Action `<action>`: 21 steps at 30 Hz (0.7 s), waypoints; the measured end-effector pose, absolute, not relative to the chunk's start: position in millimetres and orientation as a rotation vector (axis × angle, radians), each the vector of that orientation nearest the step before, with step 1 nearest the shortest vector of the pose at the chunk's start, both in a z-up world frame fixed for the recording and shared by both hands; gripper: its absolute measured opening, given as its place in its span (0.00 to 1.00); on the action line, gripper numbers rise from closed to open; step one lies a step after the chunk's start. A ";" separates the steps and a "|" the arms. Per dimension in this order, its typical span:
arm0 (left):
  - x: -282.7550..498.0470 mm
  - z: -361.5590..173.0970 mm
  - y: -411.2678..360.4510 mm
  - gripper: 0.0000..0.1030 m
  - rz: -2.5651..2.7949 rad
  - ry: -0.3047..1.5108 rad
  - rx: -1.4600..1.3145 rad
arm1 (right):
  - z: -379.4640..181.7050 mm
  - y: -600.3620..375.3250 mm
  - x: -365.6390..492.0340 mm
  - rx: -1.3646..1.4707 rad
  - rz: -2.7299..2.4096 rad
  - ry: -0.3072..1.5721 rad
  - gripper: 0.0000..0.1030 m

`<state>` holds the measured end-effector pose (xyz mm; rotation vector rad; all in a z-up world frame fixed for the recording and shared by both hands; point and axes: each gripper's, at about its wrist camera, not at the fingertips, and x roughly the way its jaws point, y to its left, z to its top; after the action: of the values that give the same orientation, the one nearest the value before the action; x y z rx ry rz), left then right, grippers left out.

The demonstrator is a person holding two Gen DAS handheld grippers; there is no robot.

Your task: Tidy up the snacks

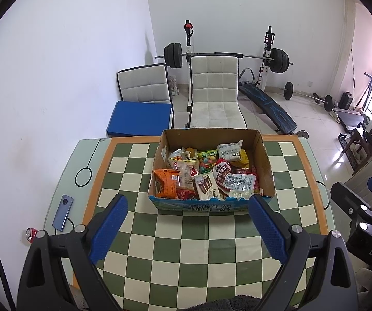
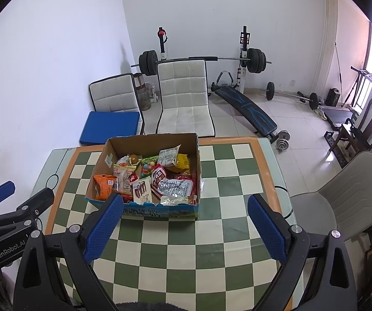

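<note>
From my left wrist, my left gripper [image 1: 187, 208] hangs with jaws spread wide and empty above the checkered table [image 1: 186, 259]. The cardboard box [image 1: 265, 160] of snacks [image 1: 204, 173] sits just ahead.

From my right wrist, my right gripper [image 2: 184, 208] is likewise wide and empty, the box [image 2: 197, 155] ahead to its left, a grey chair [image 2: 341, 202] beside the table.
</note>
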<state>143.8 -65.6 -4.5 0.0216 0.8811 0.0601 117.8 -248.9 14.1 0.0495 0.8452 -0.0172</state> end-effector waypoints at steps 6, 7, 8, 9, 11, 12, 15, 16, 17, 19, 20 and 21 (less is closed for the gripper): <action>143.7 -4.3 -65.8 0.92 0.061 0.883 0.019 | 12.4 -249.1 114.4 0.055 -0.018 0.844 0.96; 143.1 -4.5 -66.4 0.92 0.060 0.884 0.020 | 11.9 -248.9 114.2 0.053 -0.018 0.845 0.96; 142.6 -3.4 -66.7 0.92 0.059 0.884 0.022 | 11.8 -249.6 114.3 0.056 -0.017 0.846 0.96; 142.6 -3.4 -66.8 0.92 0.060 0.883 0.022 | 12.4 -249.6 114.5 0.057 -0.018 0.846 0.96; 142.5 -3.6 -67.0 0.92 0.059 0.884 0.021 | 12.7 -249.9 114.8 0.056 -0.017 0.846 0.96; 142.6 -3.5 -66.6 0.92 0.059 0.886 0.021 | 12.7 -249.9 114.4 0.057 -0.018 0.844 0.96; 142.3 -3.0 -67.0 0.92 0.058 0.884 0.022 | 11.7 -250.4 113.3 0.059 -0.020 0.844 0.96; 142.1 -3.1 -67.3 0.92 0.058 0.884 0.023 | 11.4 -249.7 112.4 0.059 -0.020 0.844 0.96; 142.1 -2.8 -67.1 0.92 0.058 0.883 0.024 | 10.9 -249.0 112.8 0.056 -0.020 0.845 0.96; 142.2 -3.1 -67.4 0.92 0.056 0.883 0.023 | 11.4 -250.1 112.5 0.059 -0.019 0.846 0.96; 142.1 -2.7 -67.0 0.92 0.056 0.881 0.024 | 11.9 -250.5 113.2 0.058 -0.020 0.845 0.96; 141.9 -1.6 -66.3 0.92 0.054 0.878 0.026 | 12.1 -250.9 113.6 0.058 -0.021 0.845 0.96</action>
<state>141.9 -66.3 -1.6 0.0257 0.8782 0.0545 113.6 -250.9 12.1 0.0578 0.8449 -0.0214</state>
